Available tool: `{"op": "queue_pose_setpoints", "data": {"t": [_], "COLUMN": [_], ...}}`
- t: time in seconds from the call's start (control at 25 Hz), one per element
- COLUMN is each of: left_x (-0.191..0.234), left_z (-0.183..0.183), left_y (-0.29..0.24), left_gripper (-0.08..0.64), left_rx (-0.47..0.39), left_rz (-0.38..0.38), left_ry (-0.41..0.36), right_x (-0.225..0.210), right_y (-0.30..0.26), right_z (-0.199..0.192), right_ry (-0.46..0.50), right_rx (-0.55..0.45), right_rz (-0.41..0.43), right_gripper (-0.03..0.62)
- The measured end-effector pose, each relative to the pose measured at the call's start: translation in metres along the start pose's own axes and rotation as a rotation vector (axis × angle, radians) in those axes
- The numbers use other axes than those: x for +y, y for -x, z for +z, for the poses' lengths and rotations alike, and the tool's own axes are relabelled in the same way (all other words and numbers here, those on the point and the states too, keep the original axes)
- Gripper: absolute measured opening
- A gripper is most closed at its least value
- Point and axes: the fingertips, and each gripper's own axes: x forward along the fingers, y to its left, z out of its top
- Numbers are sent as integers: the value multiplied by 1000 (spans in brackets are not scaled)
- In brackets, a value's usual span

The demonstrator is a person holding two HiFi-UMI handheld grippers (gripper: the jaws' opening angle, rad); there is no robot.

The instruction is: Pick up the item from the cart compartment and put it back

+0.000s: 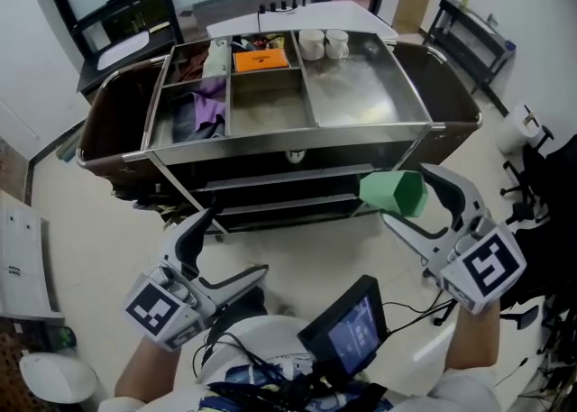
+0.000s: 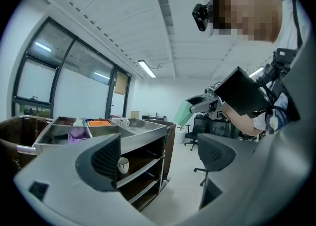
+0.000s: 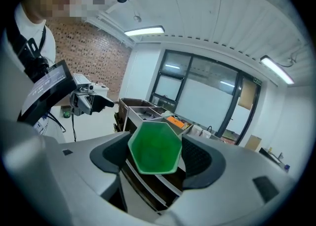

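Green cup (image 1: pixel 394 193), hexagonal rim, tipped on its side and clamped between the right gripper's (image 1: pixel 406 196) two pads, mouth turned back toward that gripper; it hangs in the air off the near right corner of the cart (image 1: pixel 288 135), clear of every compartment. Left gripper (image 1: pixel 236 243) low at near left, jaws spread, nothing between them. On the cart top: two white mugs (image 1: pixel 323 43) far right, orange box (image 1: pixel 261 59) far middle, purple cloth (image 1: pixel 209 105) left.

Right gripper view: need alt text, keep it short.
A green hexagonal cup, its open mouth toward the camera, is held between the jaws of the right gripper. Behind it stands a steel cart with open top compartments, in a bright room with large windows.
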Motion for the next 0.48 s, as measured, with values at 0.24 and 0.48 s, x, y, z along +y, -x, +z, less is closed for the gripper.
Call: {"op": "queue_pose_setpoints", "data": {"t": [0.24, 0.48], "left_x": [6, 36], "left_z": [13, 9], "left_y": [0, -12], "left_gripper": [471, 471], "left_rx": [-45, -41], "left_rz": [-8, -21], "left_ry": [26, 12], "right_x": [-7, -20], "right_y": [4, -19], "right_z": [-1, -1], "right_ry": [-12, -16], "right_rx": [9, 32], "right_rz": [-15, -31], "right_gripper": [333, 333]}}
